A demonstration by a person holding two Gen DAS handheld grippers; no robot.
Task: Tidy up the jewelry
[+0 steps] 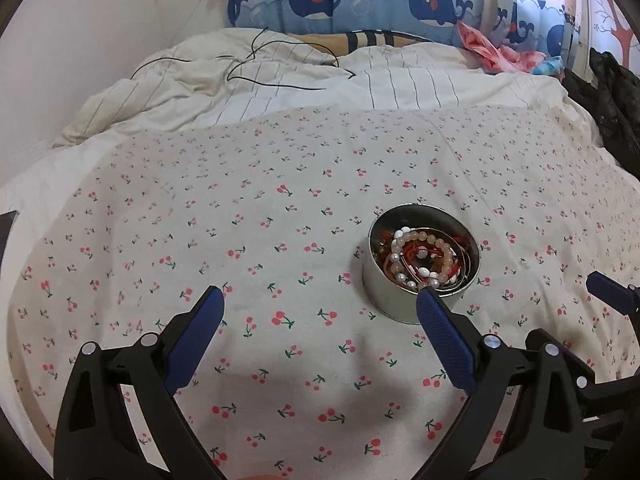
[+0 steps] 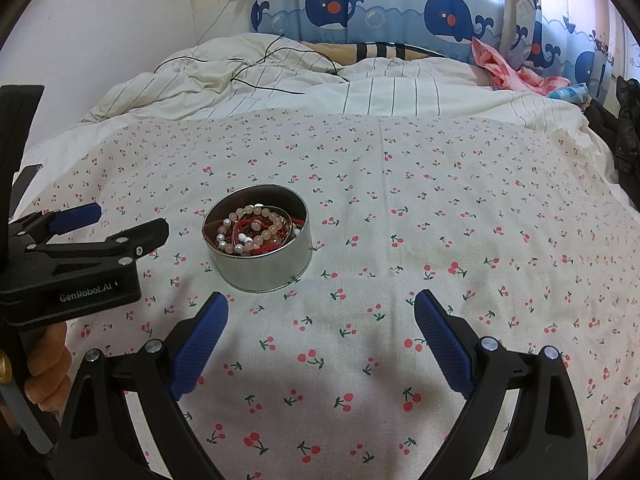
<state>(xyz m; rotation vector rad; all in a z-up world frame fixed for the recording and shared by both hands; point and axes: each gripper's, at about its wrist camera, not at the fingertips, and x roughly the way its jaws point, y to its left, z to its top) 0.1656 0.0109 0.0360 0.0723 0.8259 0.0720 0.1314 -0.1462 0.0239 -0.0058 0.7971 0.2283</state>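
Both tongs wide, empty: left gripper, right gripper. Tin centre-left: descend vertically, pinch one bracelet, avoid tangled strands.

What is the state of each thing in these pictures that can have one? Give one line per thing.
Tin: upright, no lid on it, resting on the cherry cloth.
Bracelets: piled tangled inside the tin.
Left gripper: open, empty.
Right gripper: open, empty.
Quilt: rumpled.
Black cord: loose across the quilt.
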